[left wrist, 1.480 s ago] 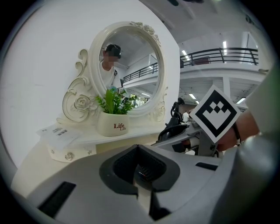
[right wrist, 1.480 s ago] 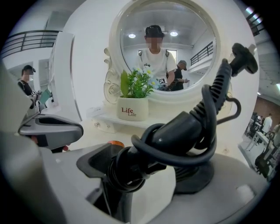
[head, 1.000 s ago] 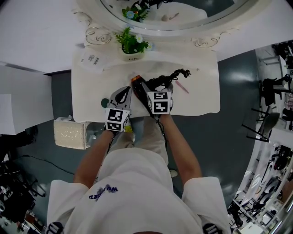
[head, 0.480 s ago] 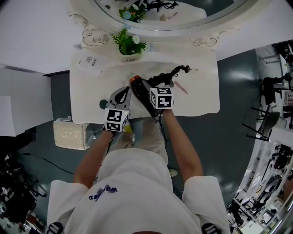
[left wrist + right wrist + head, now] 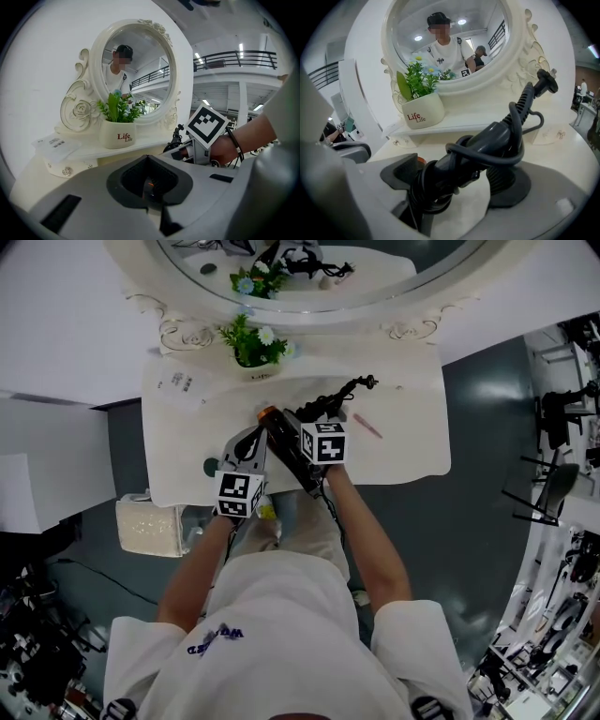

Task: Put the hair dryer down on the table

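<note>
Moved a little farther over the white table (image 5: 403,442), the right gripper (image 5: 305,439) squeezes the black hair dryer (image 5: 281,435) — cord (image 5: 342,395) wrapped round it — mid-frame. Just left, the left gripper (image 5: 247,442) has its jaws pressed together, holding nothing.

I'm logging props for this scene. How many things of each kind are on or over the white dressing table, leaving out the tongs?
hair dryer: 1
potted plant: 1
oval mirror: 1
paper packet: 1
pink stick: 1
small dark round thing: 1
Total: 6
</note>
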